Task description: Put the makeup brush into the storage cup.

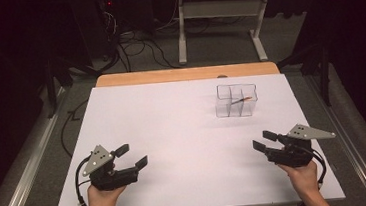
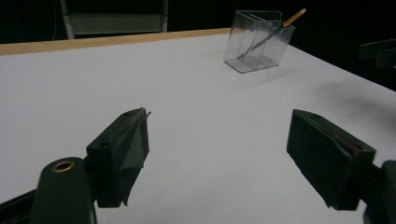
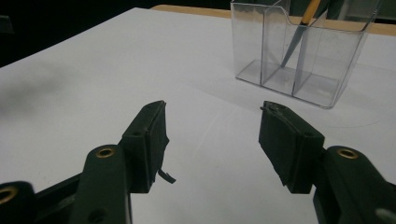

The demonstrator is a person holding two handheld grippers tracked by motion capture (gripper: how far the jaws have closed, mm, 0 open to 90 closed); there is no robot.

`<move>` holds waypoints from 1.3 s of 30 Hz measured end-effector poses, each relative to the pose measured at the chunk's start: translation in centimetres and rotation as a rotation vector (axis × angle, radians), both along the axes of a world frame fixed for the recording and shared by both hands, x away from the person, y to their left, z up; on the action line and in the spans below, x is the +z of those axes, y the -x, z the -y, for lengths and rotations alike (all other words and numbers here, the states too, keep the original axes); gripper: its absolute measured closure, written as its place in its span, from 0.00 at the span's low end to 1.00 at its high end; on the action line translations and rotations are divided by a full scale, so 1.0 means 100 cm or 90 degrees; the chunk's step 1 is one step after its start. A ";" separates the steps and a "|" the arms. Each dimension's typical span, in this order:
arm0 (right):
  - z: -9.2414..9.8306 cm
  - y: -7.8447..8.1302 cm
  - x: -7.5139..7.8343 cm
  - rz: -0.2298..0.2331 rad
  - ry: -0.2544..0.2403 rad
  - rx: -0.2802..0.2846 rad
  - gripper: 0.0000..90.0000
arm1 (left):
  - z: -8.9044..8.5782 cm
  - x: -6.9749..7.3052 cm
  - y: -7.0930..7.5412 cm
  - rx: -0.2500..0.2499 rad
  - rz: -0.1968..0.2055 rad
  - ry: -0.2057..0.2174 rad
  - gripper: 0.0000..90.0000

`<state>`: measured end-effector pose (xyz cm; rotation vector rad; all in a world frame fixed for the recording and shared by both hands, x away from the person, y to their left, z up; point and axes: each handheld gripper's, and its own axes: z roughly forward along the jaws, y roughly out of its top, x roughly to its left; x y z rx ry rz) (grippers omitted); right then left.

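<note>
A clear plastic organizer [image 1: 237, 100] with compartments stands on the white table [image 1: 173, 134] at the back right; a thin pen-like stick [image 1: 241, 100] with an orange end leans inside it. From the left gripper view the organizer [image 2: 258, 41] lies far ahead to the right, and from the right gripper view the organizer [image 3: 303, 53] is close ahead. My left gripper [image 1: 131, 156] rests near the front left edge, open, with nothing between its pads [image 2: 122, 154]. My right gripper [image 1: 263, 141] is at the front right, also open and empty, its pads [image 3: 287, 142] apart.
The wooden strip [image 1: 186, 74] runs along the table's far edge. Beyond it stands a white desk frame [image 1: 219, 24], with cables [image 1: 136, 47] on the floor. A metal rail [image 1: 24, 172] borders the left side. The white surface between the grippers and the organizer is bare.
</note>
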<state>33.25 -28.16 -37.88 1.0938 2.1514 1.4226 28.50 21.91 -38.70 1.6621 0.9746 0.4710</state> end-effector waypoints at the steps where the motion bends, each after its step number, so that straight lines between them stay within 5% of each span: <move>1: 0.000 0.000 0.000 0.002 0.000 0.002 0.48 | 0.000 0.000 0.000 0.000 -0.001 -0.001 0.24; 39: -0.006 0.006 -0.018 0.010 -0.004 -0.006 0.36 | -0.001 -0.001 -0.003 0.003 -0.005 -0.006 0.24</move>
